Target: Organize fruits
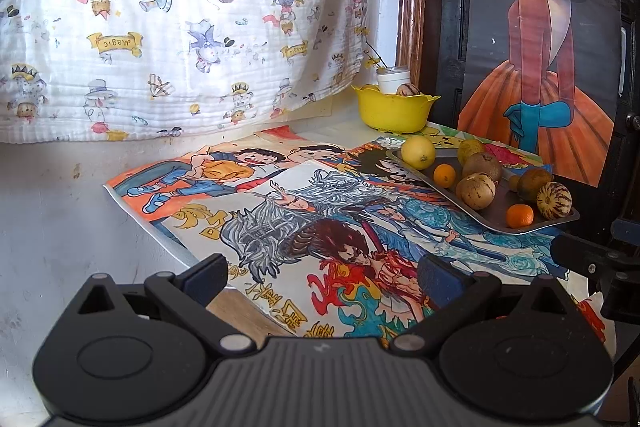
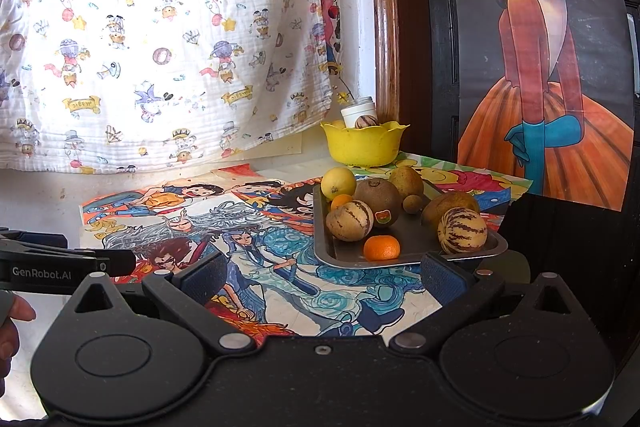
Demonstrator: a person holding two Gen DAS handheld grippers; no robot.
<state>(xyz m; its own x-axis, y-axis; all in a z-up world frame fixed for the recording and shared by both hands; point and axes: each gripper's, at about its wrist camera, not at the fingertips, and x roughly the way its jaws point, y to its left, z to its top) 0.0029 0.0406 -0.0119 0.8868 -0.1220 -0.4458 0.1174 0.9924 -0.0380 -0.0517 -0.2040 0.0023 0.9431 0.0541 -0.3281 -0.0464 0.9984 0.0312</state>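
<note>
Currently both grippers hover over the drawing-covered table (image 1: 80,195), nothing held. Left gripper (image 1: 322,277): fingers spread wide, empty, above the coloured drawings (image 1: 304,211). Right gripper (image 2: 322,277): fingers also spread wide, empty, right fingertip just in front of the near edge of the metal tray (image 2: 324,247); cannot tell if it touches. Tray sits on the drawings, right side of the table, and holds most of the fruit: lemon (image 2: 338,183) at the far left corner, small orange (image 2: 341,202) just behind a striped melon (image 2: 349,220), brown round fruit with a sticker (image 2: 378,202) in the middle, a greenish-brown fruit (image 2: 406,181) behind it, a small brown fruit (image 2: 412,204) beside that, second striped melon (image 2: 462,230) at the near right with another brownish fruit (image 2: 448,205) touching it from behind, second orange (image 2: 381,248) near the front edge. Yellow bowl (image 2: 362,145) stands behind the tray, near the wall corner, apart from it; one striped fruit (image 2: 366,121) shows above its rim, with a white jar (image 2: 358,110) behind. Left gripper arm shows in the right wrist view at far left, well apart from the tray. Patterned cloth (image 1: 180,19) hangs on the back wall; poster of a girl in an orange dress (image 1: 548,67) stands to the right behind the tray.
</note>
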